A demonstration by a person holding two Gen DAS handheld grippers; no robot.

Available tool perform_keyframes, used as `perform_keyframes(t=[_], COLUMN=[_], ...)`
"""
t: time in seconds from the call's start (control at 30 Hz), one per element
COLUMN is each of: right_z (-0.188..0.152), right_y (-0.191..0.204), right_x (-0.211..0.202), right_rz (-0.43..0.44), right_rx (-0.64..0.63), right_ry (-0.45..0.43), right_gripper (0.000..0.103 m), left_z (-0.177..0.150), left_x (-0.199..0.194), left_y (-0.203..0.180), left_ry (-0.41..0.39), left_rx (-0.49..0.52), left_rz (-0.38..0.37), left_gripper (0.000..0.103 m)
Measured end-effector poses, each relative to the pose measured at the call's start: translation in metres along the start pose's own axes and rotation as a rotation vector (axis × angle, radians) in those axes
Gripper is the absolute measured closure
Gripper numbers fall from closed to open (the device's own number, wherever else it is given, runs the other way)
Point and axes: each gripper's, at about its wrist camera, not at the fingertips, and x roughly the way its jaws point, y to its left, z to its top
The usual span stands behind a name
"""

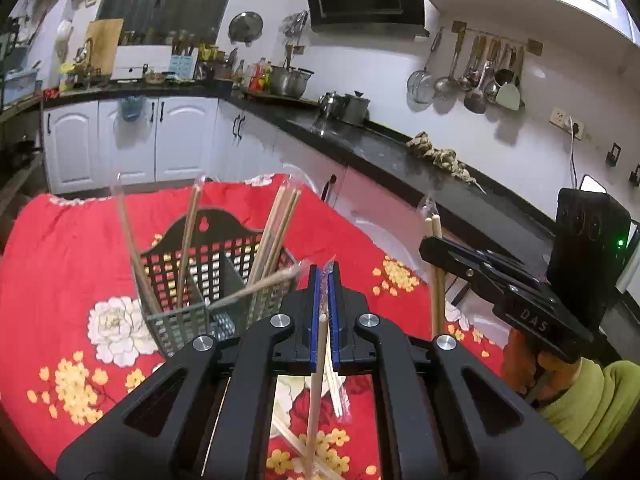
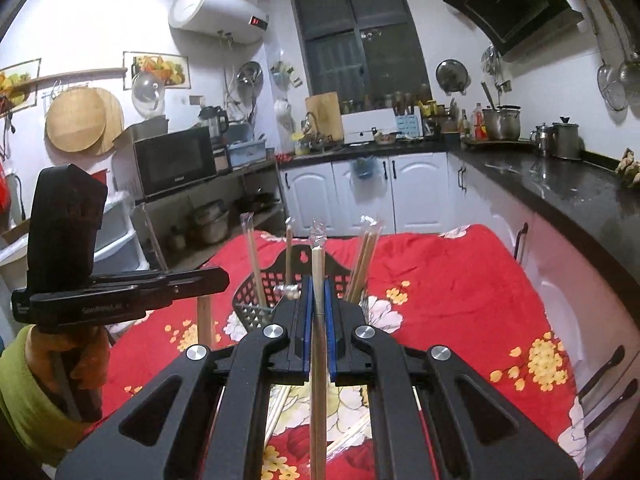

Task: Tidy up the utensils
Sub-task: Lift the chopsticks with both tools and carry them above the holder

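Left gripper and right gripper: each clamped on a wrapped chopstick, held upright above the black basket, likely for dropping in beside those already stowed.

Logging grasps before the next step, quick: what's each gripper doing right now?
Left gripper: shut on a wrapped chopstick pair.
Right gripper: shut on another wrapped chopstick pair, near the black basket.

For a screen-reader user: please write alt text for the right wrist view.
The right gripper is shut on a wrapped chopstick pair, held above a black utensil basket already holding chopsticks, on a red floral tablecloth. The left gripper is at left.
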Motion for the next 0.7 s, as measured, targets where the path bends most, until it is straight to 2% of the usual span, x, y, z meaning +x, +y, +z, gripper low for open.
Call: perform_keyframes(t=[0.37,0.7], right_z=[0.025,0.046], right_y=[-0.011,-0.01], right_x=[-0.018,-0.018], right_rz=[-0.017,-0.008], right_rx=[0.015,-0.003], right_ry=[-0.098,-0.166], right_gripper=[0.097,0.097], left_z=[0.034,0.072], left_x=[-0.009,-0.038], left_y=[-0.014,-0.01], left_ry=[-0.078,-0.201], left_rx=[0.038,0.046], left_rz=[-0.002,0.047], left_gripper=[0.101,0.101])
